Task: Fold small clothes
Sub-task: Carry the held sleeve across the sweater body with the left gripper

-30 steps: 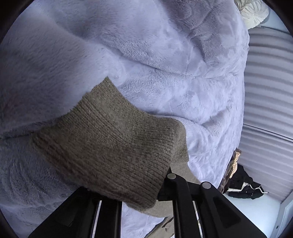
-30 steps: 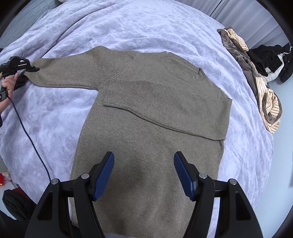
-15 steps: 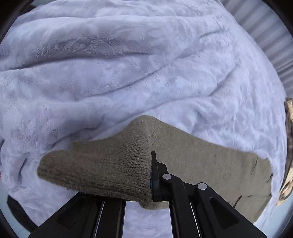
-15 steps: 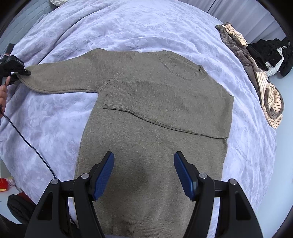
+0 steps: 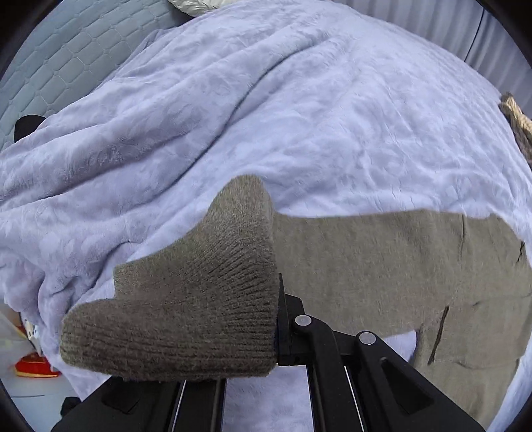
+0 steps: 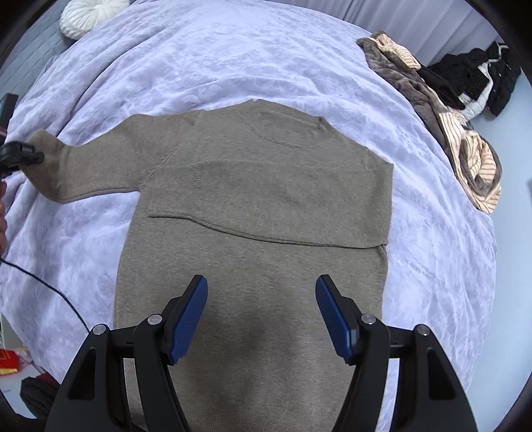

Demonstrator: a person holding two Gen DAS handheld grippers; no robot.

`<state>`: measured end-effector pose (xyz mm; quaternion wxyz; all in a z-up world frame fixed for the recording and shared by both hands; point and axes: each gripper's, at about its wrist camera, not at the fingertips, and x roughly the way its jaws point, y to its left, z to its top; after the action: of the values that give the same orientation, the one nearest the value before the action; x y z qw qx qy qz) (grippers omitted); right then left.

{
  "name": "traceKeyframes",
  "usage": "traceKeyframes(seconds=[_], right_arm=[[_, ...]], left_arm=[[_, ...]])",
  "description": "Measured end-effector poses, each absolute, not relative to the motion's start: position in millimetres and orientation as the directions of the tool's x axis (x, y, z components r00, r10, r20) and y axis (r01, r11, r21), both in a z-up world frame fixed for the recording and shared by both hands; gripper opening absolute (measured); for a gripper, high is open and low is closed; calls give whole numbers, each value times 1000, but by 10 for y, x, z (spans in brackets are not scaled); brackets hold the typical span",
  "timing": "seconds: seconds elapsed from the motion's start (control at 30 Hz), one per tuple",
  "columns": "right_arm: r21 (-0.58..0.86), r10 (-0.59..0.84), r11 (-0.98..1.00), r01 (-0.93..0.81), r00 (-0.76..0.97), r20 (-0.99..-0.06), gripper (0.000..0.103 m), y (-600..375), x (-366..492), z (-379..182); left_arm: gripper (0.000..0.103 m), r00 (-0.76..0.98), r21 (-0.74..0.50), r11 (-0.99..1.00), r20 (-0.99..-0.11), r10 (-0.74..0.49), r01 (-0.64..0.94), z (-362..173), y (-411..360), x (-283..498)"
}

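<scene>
sweater [image 6: 252, 232]: flat on the bed, body spread on the blanket [image 6: 232, 59]; one sleeve already folded across the chest, other sleeve stretched out sideways from the body
cuff [image 5: 186, 299]: ribbed end of the outstretched sleeve, lifted off the blanket, draped over the left fingers
left hand-held gripper [image 6: 20, 156]: at the far end of that sleeve, clamped on the cuff
right hand-held gripper [image 6: 261, 319]: above the sweater's lower body, blue pads [image 6: 188, 319] wide apart, gripping nothing
clothes pile [image 6: 442, 109]: beyond the sweater's folded-sleeve side, at the blanket edge; striped, brown and black pieces
pillow [image 6: 89, 15]: white, past the sweater's collar, at the bed's far corner
</scene>
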<state>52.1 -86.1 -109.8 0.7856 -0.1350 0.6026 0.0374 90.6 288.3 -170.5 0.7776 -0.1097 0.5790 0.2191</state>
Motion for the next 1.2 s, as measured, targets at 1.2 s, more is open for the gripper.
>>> traceKeyframes(seconds=[1.2], right_arm=[[-107, -56, 975, -193, 254, -966, 71, -1866, 986, -1337]], left_arm=[[6, 198, 303, 942, -924, 327, -144, -1483, 743, 1151]])
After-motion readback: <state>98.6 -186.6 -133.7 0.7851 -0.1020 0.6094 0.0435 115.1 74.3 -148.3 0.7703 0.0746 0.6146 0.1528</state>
